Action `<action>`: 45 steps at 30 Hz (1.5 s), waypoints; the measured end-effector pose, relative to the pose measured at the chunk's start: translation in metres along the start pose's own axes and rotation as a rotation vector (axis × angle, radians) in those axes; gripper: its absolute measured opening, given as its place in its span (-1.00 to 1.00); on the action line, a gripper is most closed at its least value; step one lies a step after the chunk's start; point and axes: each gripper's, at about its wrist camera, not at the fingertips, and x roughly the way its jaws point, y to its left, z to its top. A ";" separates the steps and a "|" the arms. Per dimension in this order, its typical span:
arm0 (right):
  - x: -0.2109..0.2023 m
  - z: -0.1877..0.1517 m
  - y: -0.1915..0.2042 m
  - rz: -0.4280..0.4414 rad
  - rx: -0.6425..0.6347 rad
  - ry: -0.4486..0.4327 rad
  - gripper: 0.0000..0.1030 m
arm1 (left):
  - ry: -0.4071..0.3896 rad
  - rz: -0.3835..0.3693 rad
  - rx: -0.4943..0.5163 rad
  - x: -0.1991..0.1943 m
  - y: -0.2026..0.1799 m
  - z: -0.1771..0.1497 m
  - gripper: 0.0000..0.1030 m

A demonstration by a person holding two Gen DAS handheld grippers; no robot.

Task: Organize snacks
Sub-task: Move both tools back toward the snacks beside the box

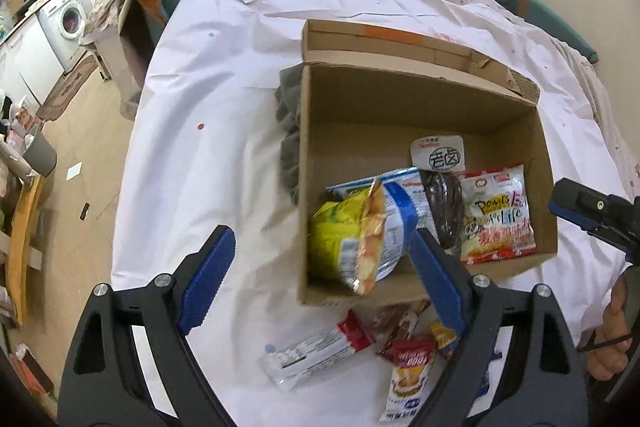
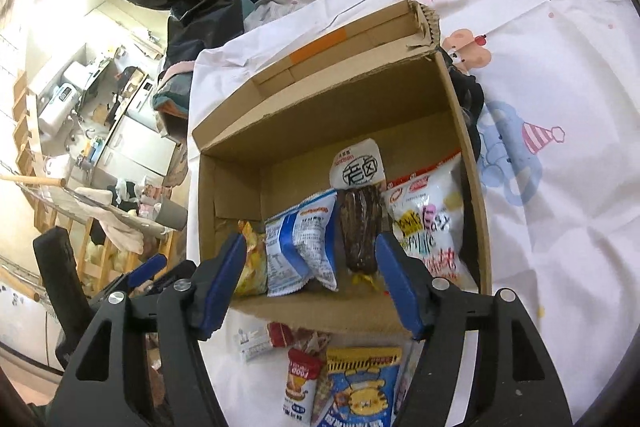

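Snacks stand in a row inside the cardboard box [image 2: 448,115], which sits on the white sheet [image 1: 240,87] of the bed. In the right wrist view they read from left to right: yellow packet [image 2: 252,267], blue-and-white packet [image 2: 304,239], dark brown stick pack [image 2: 360,227], white packet with coloured lettering [image 2: 428,223].

Your left gripper [image 1: 320,275] shows its jaws spread wide at the bottom of the left wrist view, with nothing between the pads. The left blue pad lies over bare sheet; the right pad overlaps the box's near wall. The yellow packet [image 1: 344,239], blurred, sits in the box's near left corner, just above the gap between the jaws.

Your right gripper [image 2: 312,283] has its jaws well apart and empty. The blue-and-white packet and the brown stick pack appear in the gap between the pads, apart from them, behind the box's near wall.

Loose snacks lie on the sheet in front of the box, at lower centre of both views: a white-and-red bar [image 1: 316,351], a red-topped sachet [image 1: 408,375] and a blue cartoon packet [image 2: 360,391].
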 end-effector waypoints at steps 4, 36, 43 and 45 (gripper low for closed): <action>-0.009 -0.017 -0.006 -0.002 0.027 0.015 0.37 | 0.018 0.043 0.112 -0.007 0.004 -0.005 0.69; -0.024 -0.083 -0.050 -0.131 0.167 0.133 0.37 | 0.497 -0.004 0.391 0.105 -0.015 -0.083 0.48; -0.022 -0.084 -0.053 -0.144 0.175 0.141 0.37 | 0.482 -0.040 0.405 0.107 -0.024 -0.089 0.13; -0.021 -0.084 -0.052 -0.146 0.169 0.146 0.37 | 0.484 -0.035 0.417 0.108 -0.027 -0.091 -0.09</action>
